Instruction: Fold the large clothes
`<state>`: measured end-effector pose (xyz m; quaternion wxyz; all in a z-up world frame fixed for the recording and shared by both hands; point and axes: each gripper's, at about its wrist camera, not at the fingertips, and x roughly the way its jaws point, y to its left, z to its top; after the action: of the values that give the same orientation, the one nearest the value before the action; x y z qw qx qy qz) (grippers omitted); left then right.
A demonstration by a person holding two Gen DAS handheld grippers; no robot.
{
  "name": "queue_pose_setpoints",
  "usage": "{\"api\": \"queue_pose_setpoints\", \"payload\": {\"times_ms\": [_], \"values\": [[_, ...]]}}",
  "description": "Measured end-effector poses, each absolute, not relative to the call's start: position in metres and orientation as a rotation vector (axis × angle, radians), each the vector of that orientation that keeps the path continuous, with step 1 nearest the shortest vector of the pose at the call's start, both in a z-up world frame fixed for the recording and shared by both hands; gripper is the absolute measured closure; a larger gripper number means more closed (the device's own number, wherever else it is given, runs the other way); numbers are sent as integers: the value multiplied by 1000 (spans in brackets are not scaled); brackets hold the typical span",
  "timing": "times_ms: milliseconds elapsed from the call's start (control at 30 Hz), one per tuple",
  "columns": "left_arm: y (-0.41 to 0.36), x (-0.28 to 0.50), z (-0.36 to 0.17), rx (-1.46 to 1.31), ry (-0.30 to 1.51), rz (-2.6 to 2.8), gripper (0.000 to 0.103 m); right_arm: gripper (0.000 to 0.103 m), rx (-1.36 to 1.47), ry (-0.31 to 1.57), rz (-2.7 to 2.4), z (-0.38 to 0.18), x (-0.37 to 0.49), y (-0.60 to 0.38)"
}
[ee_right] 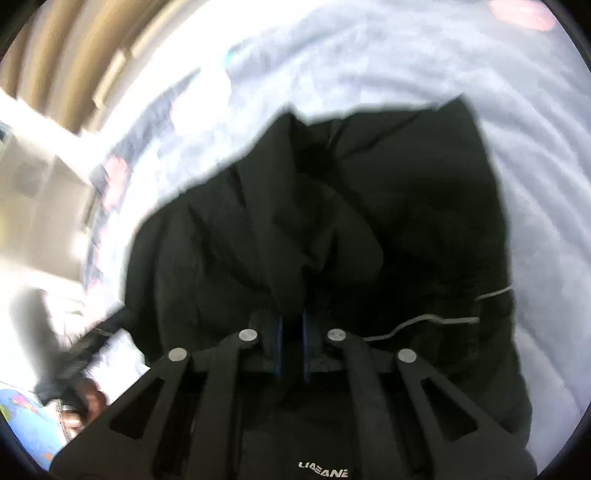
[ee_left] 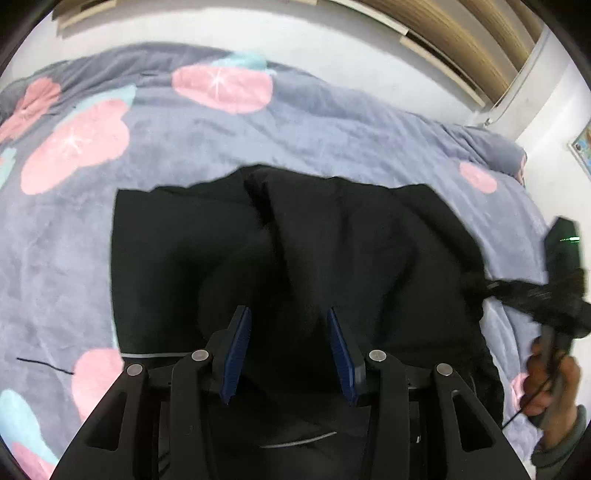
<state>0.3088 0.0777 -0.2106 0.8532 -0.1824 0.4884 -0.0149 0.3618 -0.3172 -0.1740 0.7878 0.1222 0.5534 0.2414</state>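
A large black garment (ee_left: 332, 251) lies partly folded on a bed with a grey blanket (ee_left: 184, 147) printed with pink shapes. My left gripper (ee_left: 290, 350) is open just above the garment's near part, its blue pads (ee_left: 238, 347) apart and empty. In the right wrist view, which is blurred, my right gripper (ee_right: 292, 339) is shut on a fold of the black garment (ee_right: 369, 221), with cloth bunched up between and ahead of the pads. The right gripper also shows at the right edge of the left wrist view (ee_left: 554, 288), holding a stretched strip of black cloth.
The blanket covers the whole bed around the garment. A white wall (ee_left: 258, 22) and a wooden slatted frame (ee_left: 461, 44) stand behind the bed. A hand (ee_left: 550, 391) holds the right gripper at the bed's right side. A thin dark thread (ee_left: 44, 363) lies on the blanket.
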Motion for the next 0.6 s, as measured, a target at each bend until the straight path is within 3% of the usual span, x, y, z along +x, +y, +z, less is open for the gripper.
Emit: {"api": "queue_pose_setpoints", "payload": {"times_ms": [167,333,467,600], "values": [[65,314,-245,-425,1076,-74,57,98,187,1209,454,-184,377,-333],[60,317,-255,-398,1102,-65,56,84,130,1309,414,-233,392,-320],[67,309,-229,-388,1075,-69,56,74,42,1272,401,-197,380,-318],[64,297,-193,-407,985,-105,57,51,-77,1108,440,-142,352,-300]]}}
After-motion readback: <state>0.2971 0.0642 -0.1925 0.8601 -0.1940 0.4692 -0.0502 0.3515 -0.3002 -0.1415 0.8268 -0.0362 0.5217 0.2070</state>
